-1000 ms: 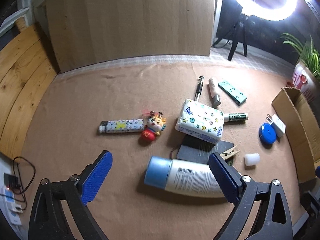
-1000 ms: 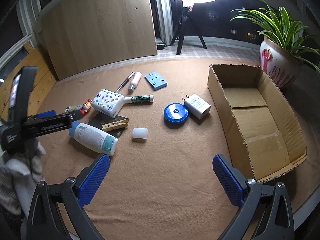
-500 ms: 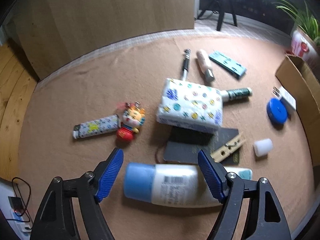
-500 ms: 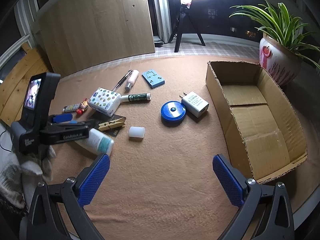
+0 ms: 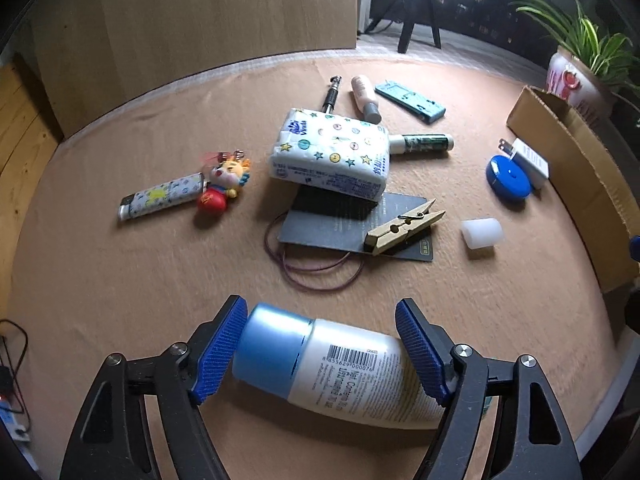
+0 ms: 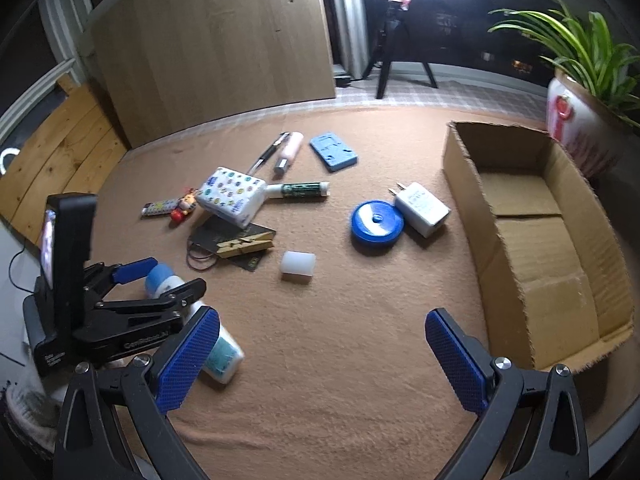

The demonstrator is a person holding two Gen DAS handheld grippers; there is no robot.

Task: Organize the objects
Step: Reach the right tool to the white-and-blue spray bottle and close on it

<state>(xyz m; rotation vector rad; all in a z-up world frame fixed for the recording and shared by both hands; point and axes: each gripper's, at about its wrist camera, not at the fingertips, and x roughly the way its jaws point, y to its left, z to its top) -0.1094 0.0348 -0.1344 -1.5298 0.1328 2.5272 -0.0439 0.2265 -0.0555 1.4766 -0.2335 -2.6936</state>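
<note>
The left gripper [image 5: 320,354] has its two blue-padded fingers [image 5: 218,354] closed around a white plastic lotion bottle with a pale blue cap [image 5: 332,372]; the bottle lies crosswise between the pads, its cap against the left pad and its printed body against the right one, low over the tan felt mat [image 5: 120,280]. Just beyond the fingertips a thin dark red cord loop [image 5: 316,276] lies on the mat, touching a flat black card [image 5: 360,224] that carries a wooden clothespin [image 5: 404,226] on its right part. Right of the clothespin sits a small white translucent cylinder cap [image 5: 482,233]. Farther ahead a white tissue pack printed with coloured dots and stars [image 5: 332,156] rests partly on the card's far edge, and to its left — apart from it — lie a patterned lighter [image 5: 160,201] and a small red and yellow cartoon keychain figure [image 5: 224,184], touching. The right gripper [image 6: 320,364] hovers over bare mat with its blue fingers [image 6: 188,360] spread wide, nothing between them. Ahead of them lie a round blue disc-shaped case [image 6: 377,222] and a white wall charger plug [image 6: 422,208], touching each other; off to the right of the right finger stands the open brown cardboard box [image 6: 532,248], with nothing visible inside.
</note>
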